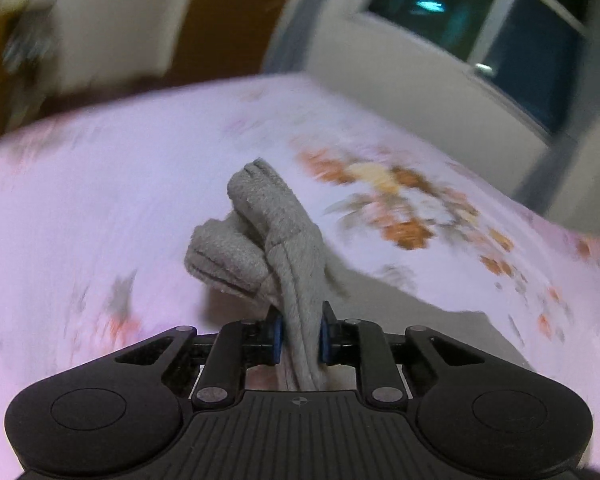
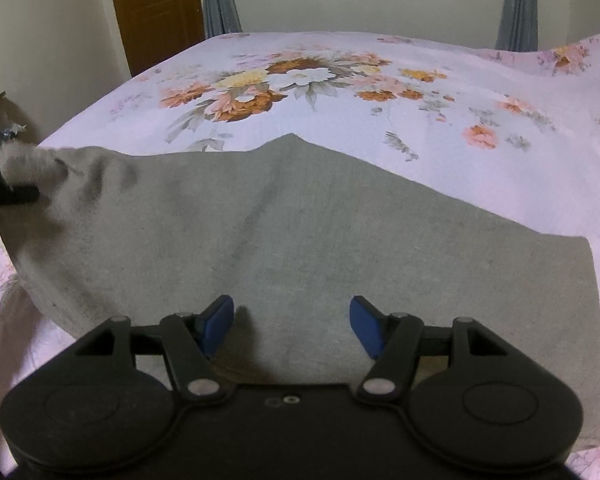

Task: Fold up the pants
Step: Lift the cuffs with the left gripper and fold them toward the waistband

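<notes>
item: grey pants, one corner lifted for folding

far left, right wrist view: left gripper [image 2: 18,190] at the frame edge, only a dark finger showing, with a bunched corner of the grey pants [image 2: 284,232] raised off the bedsheet [image 2: 440,80]. the fabric fans out in creases from that corner, which suggests the cloth is being pulled up and over to start a fold.

left wrist view: the same gripper [image 1: 300,338] seen from behind, jaws narrow and clamped on a thick seamed roll of the pants [image 1: 268,232]; blue pads [image 1: 278,338] press both sides of it. the hemmed end stands up past the pads in two plump lobes. the surroundings are blurred.

centre: the bulk of the pants lies flat and fairly smooth on the floral bedsheet [image 1: 100,200], near the front edge of the bed.

right: right gripper [image 2: 292,328] poised low over the near edge of the cloth, jaws standing wide, blue pads [image 2: 220,326] holding nothing. judged to be waiting to take the opposite corner or to pin the cloth.

background: brown door [image 2: 156,8], grey curtains [image 2: 220,0], window [image 1: 480,28].
</notes>
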`<state>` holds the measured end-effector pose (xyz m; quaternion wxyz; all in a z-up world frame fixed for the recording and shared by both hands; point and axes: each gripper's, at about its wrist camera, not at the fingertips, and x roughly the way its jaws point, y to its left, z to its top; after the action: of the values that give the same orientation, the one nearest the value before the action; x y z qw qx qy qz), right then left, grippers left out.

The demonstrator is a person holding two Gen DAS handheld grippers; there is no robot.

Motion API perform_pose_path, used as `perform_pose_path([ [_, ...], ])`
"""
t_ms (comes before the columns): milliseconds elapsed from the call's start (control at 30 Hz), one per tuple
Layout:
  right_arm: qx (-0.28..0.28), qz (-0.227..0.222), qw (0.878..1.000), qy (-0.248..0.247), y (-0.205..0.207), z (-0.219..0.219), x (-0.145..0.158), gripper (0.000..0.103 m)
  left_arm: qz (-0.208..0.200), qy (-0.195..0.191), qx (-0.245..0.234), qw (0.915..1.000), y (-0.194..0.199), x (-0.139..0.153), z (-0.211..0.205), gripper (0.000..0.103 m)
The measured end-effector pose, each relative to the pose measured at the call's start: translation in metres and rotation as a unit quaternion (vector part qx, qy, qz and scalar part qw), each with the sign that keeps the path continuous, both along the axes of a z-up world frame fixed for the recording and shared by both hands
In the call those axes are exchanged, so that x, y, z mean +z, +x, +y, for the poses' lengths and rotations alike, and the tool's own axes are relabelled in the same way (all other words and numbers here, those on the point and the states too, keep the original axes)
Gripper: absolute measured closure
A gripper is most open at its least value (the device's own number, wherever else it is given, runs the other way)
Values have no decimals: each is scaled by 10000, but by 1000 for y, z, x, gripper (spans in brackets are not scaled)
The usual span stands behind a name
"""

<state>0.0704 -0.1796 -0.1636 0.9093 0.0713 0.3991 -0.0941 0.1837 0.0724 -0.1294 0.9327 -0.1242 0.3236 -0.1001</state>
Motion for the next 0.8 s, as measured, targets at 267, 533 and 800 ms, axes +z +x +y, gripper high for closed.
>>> perform_pose_path([
  [267, -391, -137, 9989, 226, -26, -33, 1, 39, -970, 852, -1839, 9744, -44, 44, -107, 100],
  [533, -699, -282, 9963, 409, -54, -69, 3, 38, -89, 1023, -2002, 9744, -63, 18, -160, 100],
  [800, -534, -374, 9949, 770, -43, -64, -3, 37, 618, 762, -848, 9916, -21, 11, -83, 98],
])
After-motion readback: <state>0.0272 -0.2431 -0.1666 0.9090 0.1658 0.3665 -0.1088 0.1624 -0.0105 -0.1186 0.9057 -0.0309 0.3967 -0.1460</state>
